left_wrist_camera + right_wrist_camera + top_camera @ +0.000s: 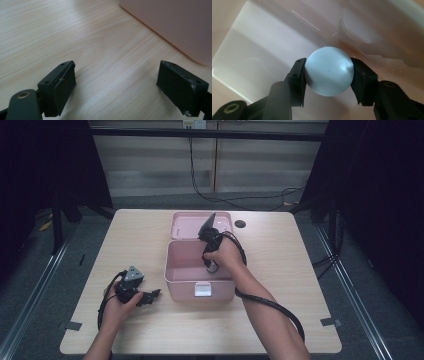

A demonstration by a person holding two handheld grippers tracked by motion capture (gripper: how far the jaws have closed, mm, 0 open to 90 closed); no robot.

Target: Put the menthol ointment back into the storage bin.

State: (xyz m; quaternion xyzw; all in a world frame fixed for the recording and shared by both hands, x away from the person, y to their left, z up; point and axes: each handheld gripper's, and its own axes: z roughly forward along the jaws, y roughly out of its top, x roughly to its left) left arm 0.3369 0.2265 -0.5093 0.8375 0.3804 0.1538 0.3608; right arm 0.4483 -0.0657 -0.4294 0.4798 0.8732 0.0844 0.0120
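- The table [280,285] has a pale wood-grain top with rounded corners, and it serves as the landmark here.
- A small dark round hole [240,224] sits in the table top near its far edge.
- Bits of grey tape [330,322] mark the table's near right corner; another piece [73,325] lies at its near left corner.
- Black cables [220,197] trail across the floor beyond the table's far edge.
- Black curtains [385,185] hang on both sides of the table.
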